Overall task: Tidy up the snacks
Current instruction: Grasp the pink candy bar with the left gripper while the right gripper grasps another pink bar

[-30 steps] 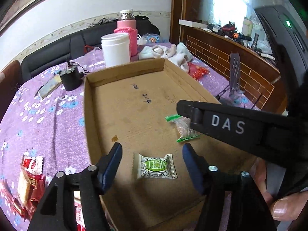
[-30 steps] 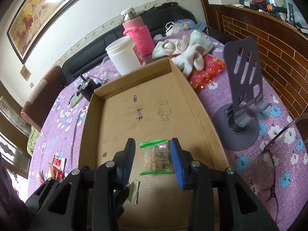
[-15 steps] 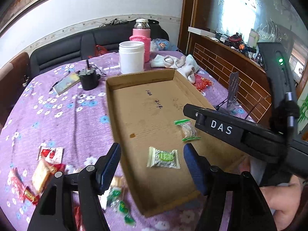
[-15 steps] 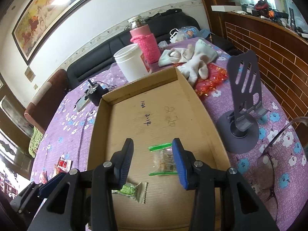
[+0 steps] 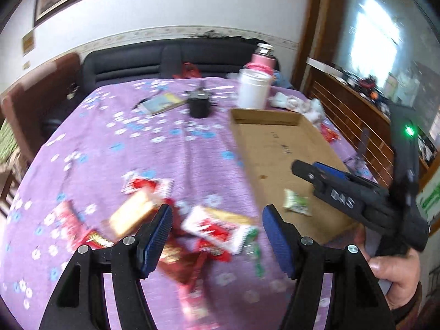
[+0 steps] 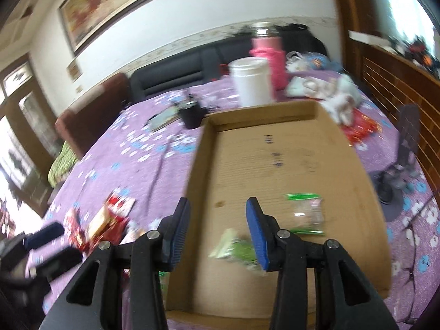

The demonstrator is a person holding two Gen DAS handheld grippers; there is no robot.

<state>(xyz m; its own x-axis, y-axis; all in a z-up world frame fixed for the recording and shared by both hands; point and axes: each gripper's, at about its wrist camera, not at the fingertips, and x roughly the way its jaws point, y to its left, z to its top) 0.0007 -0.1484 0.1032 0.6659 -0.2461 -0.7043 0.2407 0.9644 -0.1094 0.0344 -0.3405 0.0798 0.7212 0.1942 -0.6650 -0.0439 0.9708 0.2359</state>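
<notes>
A: left gripper (image 5: 216, 221) is over the snack pile (image 5: 176, 231) on the purple cloth (image 5: 123, 148), jaws wide, empty. looks like the pick phase

B: right gripper (image 6: 217, 221)?

A: apart too, nothing held, over the cardboard tray's (image 6: 354, 154) near left wall. green candy (image 6: 238, 250) and clear packet (image 6: 306, 216) sit inside

B: next: drop left onto one wrapper, frames blurry so pick a lone one

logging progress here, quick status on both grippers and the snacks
Left gripper open, empty, above loose snack pile on purple tablecloth. Right gripper open, empty, over cardboard tray. Green candy and clear packet in tray. Nothing blocking.
</notes>
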